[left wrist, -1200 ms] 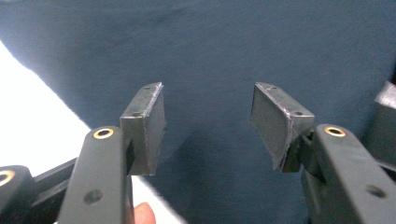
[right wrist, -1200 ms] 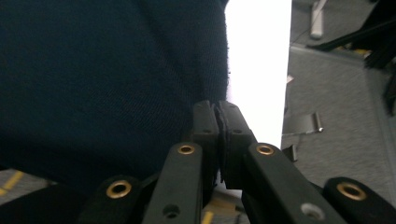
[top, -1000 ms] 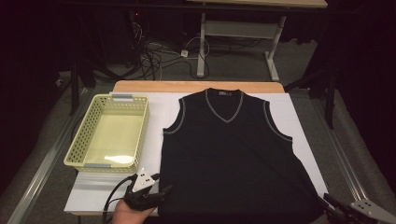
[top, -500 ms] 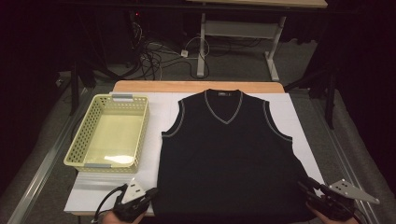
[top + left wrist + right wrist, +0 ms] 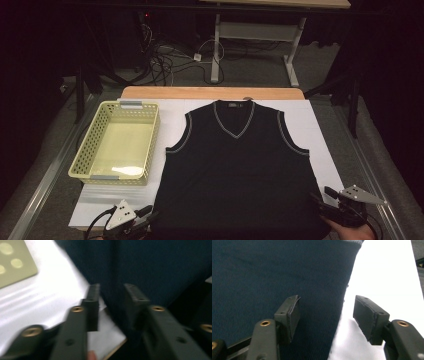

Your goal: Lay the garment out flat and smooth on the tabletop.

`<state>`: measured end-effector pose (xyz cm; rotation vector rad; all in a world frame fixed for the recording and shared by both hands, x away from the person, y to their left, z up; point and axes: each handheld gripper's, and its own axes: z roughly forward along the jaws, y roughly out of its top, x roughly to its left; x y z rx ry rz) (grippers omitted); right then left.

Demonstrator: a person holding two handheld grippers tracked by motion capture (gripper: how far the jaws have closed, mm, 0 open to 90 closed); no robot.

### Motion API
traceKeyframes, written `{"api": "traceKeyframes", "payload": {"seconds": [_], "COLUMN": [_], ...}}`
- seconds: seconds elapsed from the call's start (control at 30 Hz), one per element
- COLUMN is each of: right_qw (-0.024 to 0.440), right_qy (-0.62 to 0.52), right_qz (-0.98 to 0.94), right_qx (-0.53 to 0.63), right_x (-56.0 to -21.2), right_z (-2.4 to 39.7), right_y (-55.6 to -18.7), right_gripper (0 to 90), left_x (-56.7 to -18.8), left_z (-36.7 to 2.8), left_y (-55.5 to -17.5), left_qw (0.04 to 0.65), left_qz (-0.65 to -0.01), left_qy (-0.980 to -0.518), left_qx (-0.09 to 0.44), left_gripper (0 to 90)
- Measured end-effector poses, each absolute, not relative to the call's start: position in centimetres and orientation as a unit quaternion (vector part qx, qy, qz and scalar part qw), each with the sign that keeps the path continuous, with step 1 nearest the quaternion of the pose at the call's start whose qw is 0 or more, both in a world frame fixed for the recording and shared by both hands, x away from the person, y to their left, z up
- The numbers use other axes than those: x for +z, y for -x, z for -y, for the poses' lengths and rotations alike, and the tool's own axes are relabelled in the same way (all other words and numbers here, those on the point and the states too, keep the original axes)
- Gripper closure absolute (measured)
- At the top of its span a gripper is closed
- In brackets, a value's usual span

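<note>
Sleeveless black vest (image 5: 237,170) lies flat and face up on white sheet (image 5: 320,120) covering the table, its V-neck toward the far edge and its hem at the near edge, where two hand-held grippers flank it. At the hem's left corner the left gripper (image 5: 145,222) points in from the near side; in the left gripper view its jaws stand partly apart, having just been opening, with the dark edge of the vest (image 5: 150,267) running up between them. That view is blurred, so whether either pad touches the cloth is hard to say, though no grip is apparent. At the hem's right corner the right gripper (image 5: 320,202) also reaches in from the near side. In the right gripper view its jaws have just been opening and stand well apart, astride the vest's side edge (image 5: 274,270): one pad (image 5: 292,312) over the knit, the other (image 5: 368,315) over bare white sheet, neither pressing the cloth. Pale yellow basket (image 5: 82,167) sits on the table just beside the vest's left side.
</note>
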<state>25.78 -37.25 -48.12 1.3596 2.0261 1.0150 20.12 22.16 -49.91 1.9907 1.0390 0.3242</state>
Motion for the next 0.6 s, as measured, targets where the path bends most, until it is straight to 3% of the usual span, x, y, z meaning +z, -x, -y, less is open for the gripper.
{"api": "traceKeyframes", "payload": {"seconds": [0.1,0.27,0.6], "right_qw": [0.253,0.241,0.268], "right_qy": [-0.494,-0.49,-0.495], "right_qz": [-0.749,-0.744,-0.735], "right_qx": [0.362,0.386,0.378], "right_x": [-48.5,-48.8,-48.4], "right_z": [37.0,37.2,39.5], "right_y": [-25.2,-24.3,-21.1], "right_gripper": [49.6,82.9,87.7], "left_x": [-49.7,-49.6,-49.1], "left_z": [-21.7,-20.5,-17.3], "left_y": [-20.6,-21.5,-23.6], "left_qw": [0.431,0.433,0.449], "left_qz": [-0.409,-0.398,-0.355], "left_qy": [-0.793,-0.798,-0.813], "left_qx": [0.135,0.13,0.111], "left_gripper": [52.9,45.9,39.6]}}
